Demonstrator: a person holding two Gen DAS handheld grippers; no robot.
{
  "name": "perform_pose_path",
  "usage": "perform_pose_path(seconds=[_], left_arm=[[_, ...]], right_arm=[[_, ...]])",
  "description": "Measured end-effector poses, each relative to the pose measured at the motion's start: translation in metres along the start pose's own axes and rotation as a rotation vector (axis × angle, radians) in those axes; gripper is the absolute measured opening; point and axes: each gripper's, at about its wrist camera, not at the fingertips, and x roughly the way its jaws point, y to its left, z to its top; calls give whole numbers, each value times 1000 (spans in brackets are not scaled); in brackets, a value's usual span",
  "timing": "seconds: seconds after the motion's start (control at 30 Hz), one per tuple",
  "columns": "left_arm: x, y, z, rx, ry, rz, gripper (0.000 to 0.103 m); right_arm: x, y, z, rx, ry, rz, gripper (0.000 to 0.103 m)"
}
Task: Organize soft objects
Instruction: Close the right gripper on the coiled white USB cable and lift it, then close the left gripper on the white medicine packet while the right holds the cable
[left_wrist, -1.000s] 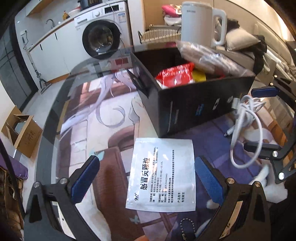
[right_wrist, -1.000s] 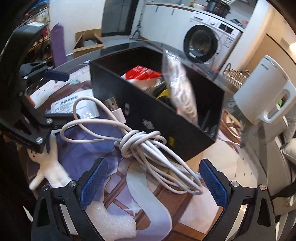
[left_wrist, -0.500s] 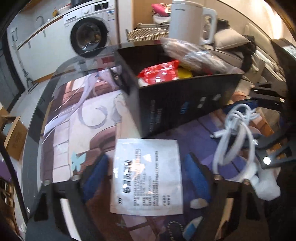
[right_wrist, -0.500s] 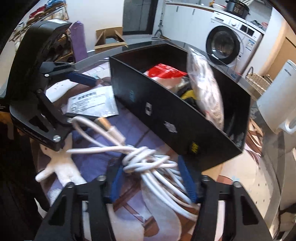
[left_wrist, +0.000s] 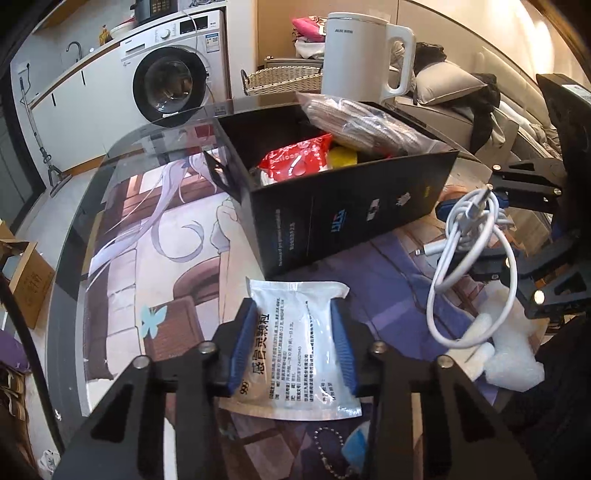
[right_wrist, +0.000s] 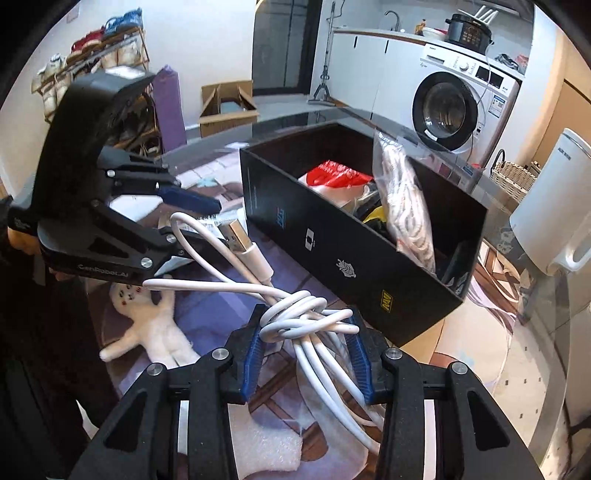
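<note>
Two grips at once: my left gripper (left_wrist: 293, 341) is clamped across a white sachet (left_wrist: 295, 343), which bows between the pads; it looks light, limp and slick, so I'd keep hold mid-width. My right gripper (right_wrist: 306, 350) is closing on a coiled white cable (right_wrist: 306, 325), the bundle between its jaws; springy loops may slip, so the knot looks the best hold. Just beyond both stands the black box (left_wrist: 351, 206), already part full. Underneath, a printed mat (left_wrist: 166, 229) on glass; farther off, a washing machine (left_wrist: 170, 85).
</note>
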Motion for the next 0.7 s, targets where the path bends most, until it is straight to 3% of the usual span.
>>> perform_pose_path(seconds=[0.03, 0.2, 0.3, 0.37, 0.4, 0.5, 0.6, 0.7], left_arm=[[0, 0, 0, 3, 6, -10, 18], [1, -6, -1, 18, 13, 21, 18], [-2, -6, -1, 15, 1, 33, 26], [-3, -4, -1, 7, 0, 58, 41], [-3, -2, -1, 2, 0, 74, 58], [3, 4, -3, -13, 24, 116, 58], [7, 9, -6, -34, 34, 104, 76], [8, 16, -7, -73, 35, 53, 74]], right_arm=[[-2, 0, -1, 0, -4, -6, 41], [-6, -5, -3, 16, -16, -7, 41], [-7, -6, -4, 14, -15, -5, 41], [-7, -6, -6, 14, -13, -2, 41], [-6, -6, -6, 11, -11, -3, 41], [-8, -4, -9, 12, -12, -3, 41], [-7, -4, -8, 13, -10, -1, 41], [-6, -4, -8, 13, -7, 0, 42]])
